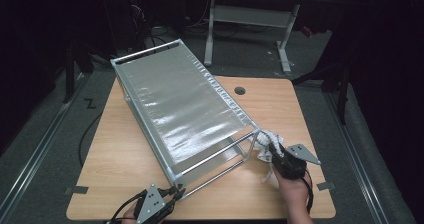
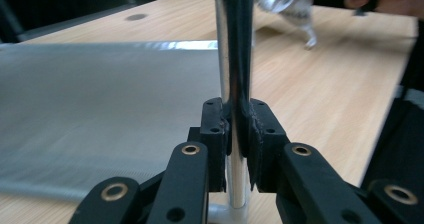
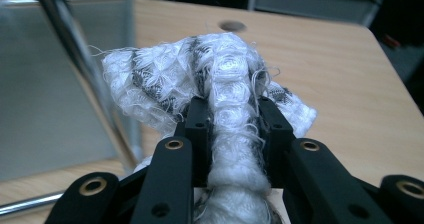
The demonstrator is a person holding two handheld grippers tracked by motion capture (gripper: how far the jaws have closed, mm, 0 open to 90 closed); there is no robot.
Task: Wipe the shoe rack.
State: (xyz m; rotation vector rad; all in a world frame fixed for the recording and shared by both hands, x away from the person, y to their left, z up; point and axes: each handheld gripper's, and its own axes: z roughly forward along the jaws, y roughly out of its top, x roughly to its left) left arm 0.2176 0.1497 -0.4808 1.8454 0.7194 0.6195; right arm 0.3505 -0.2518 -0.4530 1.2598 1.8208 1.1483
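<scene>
The rack (image 1: 185, 109) lies tipped on the table (image 1: 115, 159); the cloth (image 1: 267, 146) sits at its right near corner.

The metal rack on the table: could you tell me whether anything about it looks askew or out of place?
Yes. The rack lies tipped over on the table, its mesh panel slanting upward. The left gripper clamps one of its bars, while the right gripper holds a white cloth at a corner.

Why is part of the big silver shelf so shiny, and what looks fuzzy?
High view: lamp glare whitens the tilted silver metal rack. Left gripper view: the white fluffy cloth far off is blurred. Right gripper view: the rack's mesh panel is soft, the cloth sharp.
</scene>
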